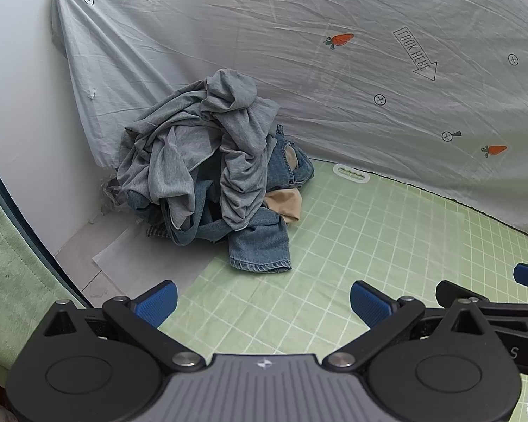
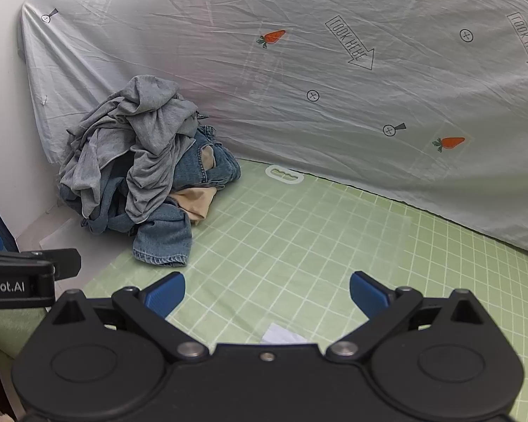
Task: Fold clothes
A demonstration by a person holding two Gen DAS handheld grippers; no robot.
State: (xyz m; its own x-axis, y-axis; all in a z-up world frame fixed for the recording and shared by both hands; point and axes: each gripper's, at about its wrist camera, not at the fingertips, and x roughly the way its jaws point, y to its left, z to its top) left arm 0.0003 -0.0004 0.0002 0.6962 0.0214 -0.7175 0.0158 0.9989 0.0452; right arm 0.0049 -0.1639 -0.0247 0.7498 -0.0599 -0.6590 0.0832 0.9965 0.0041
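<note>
A heap of clothes [image 1: 211, 161] lies in the far left corner of the green grid mat [image 1: 369, 246]: grey jersey garments [image 2: 137, 140] on top, blue jeans [image 2: 165, 239] underneath with one leg hem spilling toward me, and a beige piece [image 2: 195, 200] at the right. My left gripper [image 1: 263, 302] hovers open over the mat, well short of the pile, nothing between its blue pads. My right gripper [image 2: 266, 293] is open too, further right, nothing in it. Each gripper's tip shows at the edge of the other's view.
A pale grey sheet [image 2: 334, 88] printed with carrots and arrows hangs behind the mat as a backdrop. A white wall [image 1: 17, 123] closes the left side. White paper [image 1: 130, 249] lies under the mat's left edge; a white scrap [image 2: 281, 334] sits near my right gripper.
</note>
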